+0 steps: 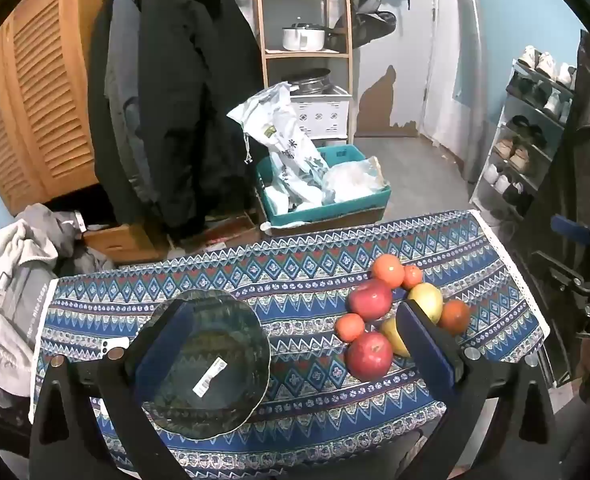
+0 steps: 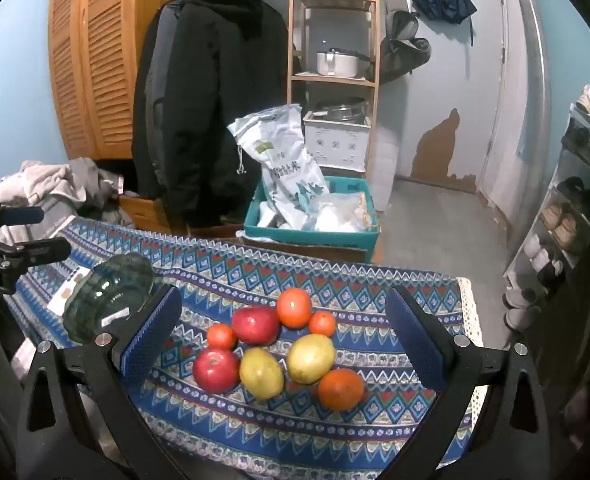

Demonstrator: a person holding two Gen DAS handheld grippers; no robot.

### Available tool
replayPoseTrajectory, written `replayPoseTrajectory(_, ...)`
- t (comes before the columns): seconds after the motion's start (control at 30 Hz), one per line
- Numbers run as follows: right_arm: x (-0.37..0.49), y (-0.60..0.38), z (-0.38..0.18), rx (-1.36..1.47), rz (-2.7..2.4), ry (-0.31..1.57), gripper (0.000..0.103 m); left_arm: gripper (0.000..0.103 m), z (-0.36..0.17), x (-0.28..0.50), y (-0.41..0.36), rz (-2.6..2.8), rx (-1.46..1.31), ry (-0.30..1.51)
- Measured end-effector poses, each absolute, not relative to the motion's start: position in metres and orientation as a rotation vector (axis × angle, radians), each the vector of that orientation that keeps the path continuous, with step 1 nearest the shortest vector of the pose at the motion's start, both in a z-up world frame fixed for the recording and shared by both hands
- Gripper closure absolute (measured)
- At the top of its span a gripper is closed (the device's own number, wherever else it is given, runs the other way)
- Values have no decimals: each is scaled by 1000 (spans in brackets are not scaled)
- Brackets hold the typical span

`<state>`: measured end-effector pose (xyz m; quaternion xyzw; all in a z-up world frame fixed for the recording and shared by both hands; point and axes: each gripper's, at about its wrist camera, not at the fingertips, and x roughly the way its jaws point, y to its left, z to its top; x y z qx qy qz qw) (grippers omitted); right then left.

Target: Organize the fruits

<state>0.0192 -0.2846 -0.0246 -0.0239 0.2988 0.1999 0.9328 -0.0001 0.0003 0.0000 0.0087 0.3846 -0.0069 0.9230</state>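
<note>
A cluster of fruit lies on the patterned tablecloth (image 2: 295, 440): two red apples (image 2: 216, 370) (image 2: 255, 325), two yellow fruits (image 2: 261, 372) (image 2: 311, 358) and several oranges (image 2: 340, 389). My right gripper (image 2: 283, 296) hovers over them, open wide, with the fruit framed between its fingers and nothing touched. To their left stands a dark glass bowl (image 1: 215, 400) with a sticker inside. My left gripper (image 1: 295, 312) is open above the table, with its left finger (image 1: 163, 352) overlapping the bowl and its right finger (image 1: 427, 344) in front of the fruit (image 1: 369, 355).
A white phone (image 1: 113, 346) lies left of the bowl. The table's far edge drops to a teal crate (image 2: 307, 236) of bags on the floor. Clothes (image 1: 11, 280) are piled at the left and a shoe rack (image 2: 567, 220) stands at the right. Coats hang behind.
</note>
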Motion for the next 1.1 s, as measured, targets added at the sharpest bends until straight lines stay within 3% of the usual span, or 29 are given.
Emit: replayPoseTrajectory(1.1, 19, -282, -29, -55, 410, 622, 3, 1, -1, -1, -3, -31, 36, 792)
